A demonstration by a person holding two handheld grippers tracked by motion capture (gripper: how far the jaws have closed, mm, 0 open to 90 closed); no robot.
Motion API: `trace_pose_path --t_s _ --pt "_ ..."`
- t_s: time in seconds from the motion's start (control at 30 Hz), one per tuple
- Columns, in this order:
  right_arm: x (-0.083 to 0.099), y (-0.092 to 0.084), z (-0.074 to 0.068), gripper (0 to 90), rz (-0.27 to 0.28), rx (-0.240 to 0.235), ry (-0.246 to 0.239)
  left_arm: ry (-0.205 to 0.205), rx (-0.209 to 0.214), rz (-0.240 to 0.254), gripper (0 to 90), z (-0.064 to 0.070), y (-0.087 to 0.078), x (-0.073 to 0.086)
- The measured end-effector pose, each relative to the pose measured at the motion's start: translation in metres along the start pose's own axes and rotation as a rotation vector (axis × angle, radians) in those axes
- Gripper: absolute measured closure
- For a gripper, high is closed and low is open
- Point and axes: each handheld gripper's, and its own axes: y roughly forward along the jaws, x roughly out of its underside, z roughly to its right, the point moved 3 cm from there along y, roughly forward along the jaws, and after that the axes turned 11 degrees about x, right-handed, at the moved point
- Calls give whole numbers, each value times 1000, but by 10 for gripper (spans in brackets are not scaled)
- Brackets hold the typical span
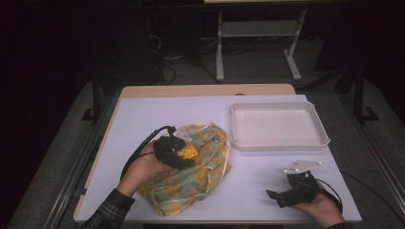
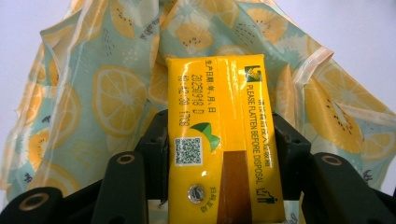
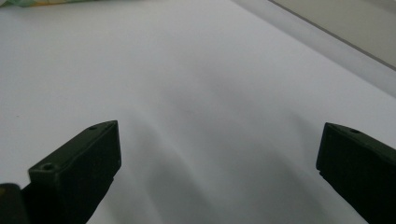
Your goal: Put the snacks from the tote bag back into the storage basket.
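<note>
While the left gripper (image 1: 184,155) clamps the yellow drink carton (image 2: 224,140) over the lemon-print bag (image 1: 200,167), the tray (image 1: 279,143) beside the bag awaits it; the right gripper (image 1: 279,196) gapes wide.

High view overhead facing forward, both tool views close, sharing table (image 1: 248,181)

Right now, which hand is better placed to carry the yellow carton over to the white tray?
Left, probably. The left gripper already has its jaws against both sides of the yellow carton, over the fruit-print bag. The right gripper rests open on the table, below the white tray.
</note>
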Motion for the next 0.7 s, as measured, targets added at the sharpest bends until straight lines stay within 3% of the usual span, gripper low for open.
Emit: trace_pose_path --t_s 0.7 --pt "1 -1 2 0 0 3 1 4 3 12 511 -1 -5 2"
